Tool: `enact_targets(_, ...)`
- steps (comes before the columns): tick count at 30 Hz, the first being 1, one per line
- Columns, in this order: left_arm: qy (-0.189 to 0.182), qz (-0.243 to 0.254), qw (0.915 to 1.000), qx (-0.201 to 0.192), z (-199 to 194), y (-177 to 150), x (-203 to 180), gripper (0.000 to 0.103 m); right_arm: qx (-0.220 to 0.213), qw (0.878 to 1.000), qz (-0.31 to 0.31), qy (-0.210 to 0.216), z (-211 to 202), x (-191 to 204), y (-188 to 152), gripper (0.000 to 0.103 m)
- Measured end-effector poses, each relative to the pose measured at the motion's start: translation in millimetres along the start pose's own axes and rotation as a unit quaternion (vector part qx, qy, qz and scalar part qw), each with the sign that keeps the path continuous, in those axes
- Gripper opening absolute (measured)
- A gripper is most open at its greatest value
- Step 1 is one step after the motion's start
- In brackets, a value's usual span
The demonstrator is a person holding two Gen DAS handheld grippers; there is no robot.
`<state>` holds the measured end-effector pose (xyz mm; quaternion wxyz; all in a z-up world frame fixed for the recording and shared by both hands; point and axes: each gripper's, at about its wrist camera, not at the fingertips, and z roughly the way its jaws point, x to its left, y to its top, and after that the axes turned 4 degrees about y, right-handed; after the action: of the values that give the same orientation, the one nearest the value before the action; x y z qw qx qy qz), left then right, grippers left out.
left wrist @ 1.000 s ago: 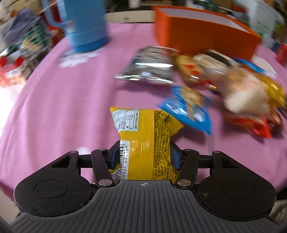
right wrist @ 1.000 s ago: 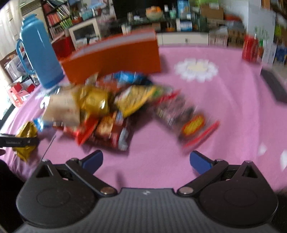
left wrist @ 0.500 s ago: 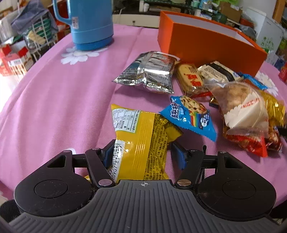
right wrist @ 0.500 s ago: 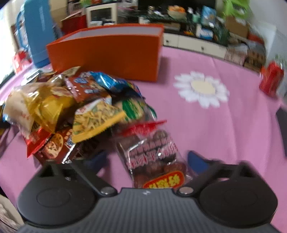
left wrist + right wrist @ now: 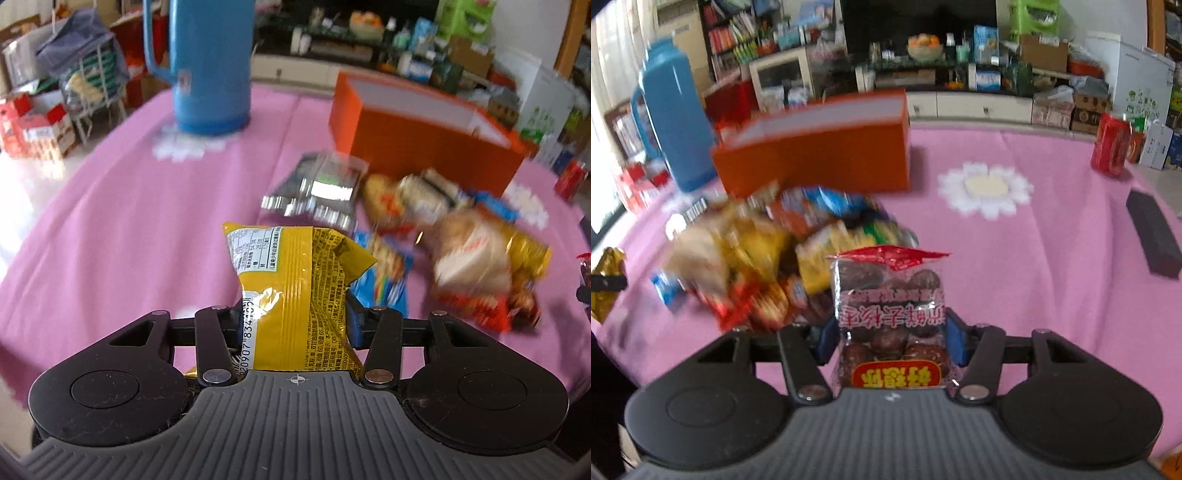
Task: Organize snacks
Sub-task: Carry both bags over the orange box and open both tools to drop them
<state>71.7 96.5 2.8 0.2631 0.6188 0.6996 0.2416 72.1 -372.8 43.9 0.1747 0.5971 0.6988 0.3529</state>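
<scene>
My left gripper (image 5: 293, 325) is shut on a yellow snack bag (image 5: 291, 280) and holds it above the pink tablecloth (image 5: 129, 221). My right gripper (image 5: 890, 341) is shut on a clear bag of brown chestnuts with a red top seal (image 5: 890, 295), lifted off the cloth. A pile of several snack packets (image 5: 768, 258) lies to its left; it also shows in the left wrist view (image 5: 443, 236). An open orange box (image 5: 820, 147) stands behind the pile, and it shows in the left wrist view (image 5: 424, 125) too. The yellow bag shows at the far left of the right wrist view (image 5: 605, 280).
A tall blue thermos (image 5: 207, 62) stands at the back left of the table. A silver foil packet (image 5: 317, 192) lies before the box. A red can (image 5: 1110, 147) and a dark flat block (image 5: 1152, 232) sit on the right side. Shelves and boxes surround the table.
My right gripper moved in on the chestnut bag, closed on it and lifted it. My left gripper, still holding the yellow bag, has risen and tilted up a little.
</scene>
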Motion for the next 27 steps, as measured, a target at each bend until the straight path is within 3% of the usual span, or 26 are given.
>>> enact_targets(6,-0.041,0.004,0.9984,-0.038,8.7,61.3,-23.9,0.019,-0.068,0.997,-0.003,0.032,0.6,15.0,64.7,0.058)
enact_targets(13,-0.066,0.027,0.9945,-0.077,58.8,162.5,-67.6,0.019,-0.111,0.991,-0.047,0.052,62.5,41.3,169.1,0.058)
enact_targets(18,-0.075,0.039,0.9922,-0.092,106.7,221.7,-94.8,0.019,-0.095,0.991,-0.072,0.057,132.2,49.3,218.5,0.058)
enact_targets(23,-0.079,0.042,0.9940,-0.063,165.3,245.7,-113.0,0.020,-0.062,0.992,-0.088,0.061,191.6,52.7,227.8,0.058)
enact_targets(24,-0.082,0.042,0.9940,-0.058,173.2,246.6,-114.9,0.022,-0.057,0.992,-0.089,0.062,198.4,52.7,226.3,0.060)
enact_targets(25,-0.083,0.042,0.9941,-0.055,179.4,246.0,-115.8,0.034,-0.051,0.993,-0.089,0.063,205.2,51.6,224.3,0.062)
enact_targets(27,-0.081,0.038,0.9945,-0.054,186.3,243.4,-115.6,0.057,-0.047,0.993,-0.091,0.056,209.6,49.8,219.9,0.079)
